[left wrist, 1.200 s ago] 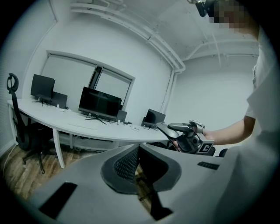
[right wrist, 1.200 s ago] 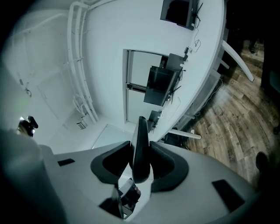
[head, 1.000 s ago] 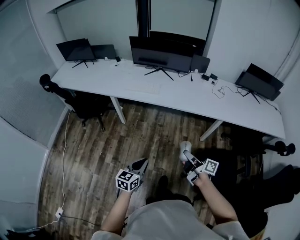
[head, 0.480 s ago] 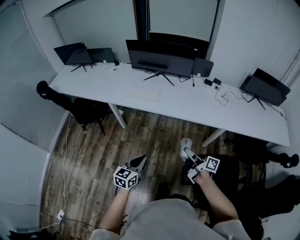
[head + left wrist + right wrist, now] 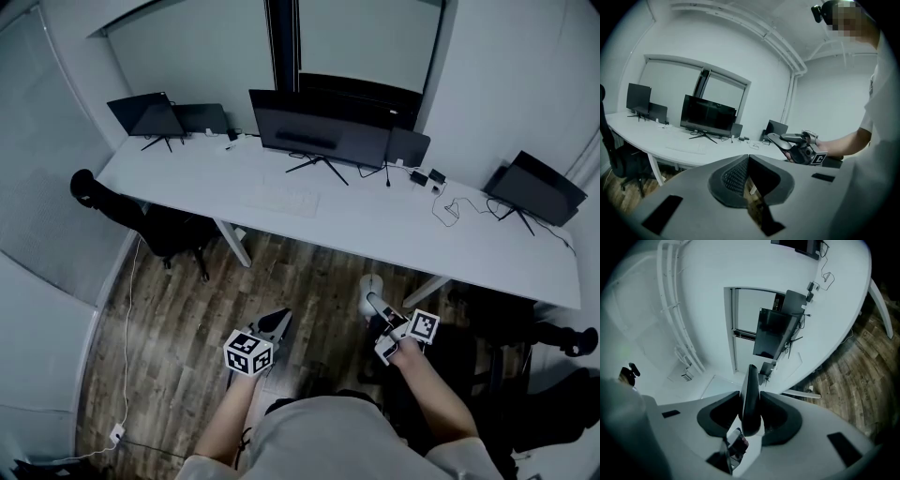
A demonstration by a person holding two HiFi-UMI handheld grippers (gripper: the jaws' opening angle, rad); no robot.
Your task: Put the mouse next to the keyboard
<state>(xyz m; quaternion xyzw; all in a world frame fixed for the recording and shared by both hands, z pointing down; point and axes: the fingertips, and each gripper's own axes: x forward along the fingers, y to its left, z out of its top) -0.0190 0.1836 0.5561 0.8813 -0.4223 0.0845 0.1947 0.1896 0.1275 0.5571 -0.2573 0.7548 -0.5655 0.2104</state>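
The right gripper is pinching the mouse. In the right gripper view the mouse is sitting edge-on between the two pads, and they are pressing on its sides. The mouse is hanging in the air over the wood floor, just in front of the person, well apart from the desk.

The keyboard is lying on the desk, in front of the big monitor and near the front edge. The space on the desk to either side of it is showing bare white.

The left gripper is hanging to the left of the right one, also over the floor — its jaws are pressing together with nothing between them. Both grippers are pointing toward the desk.

A black chair is standing at the desk's left end, partly under it. Cables are trailing across the desk top to the right of the monitor.
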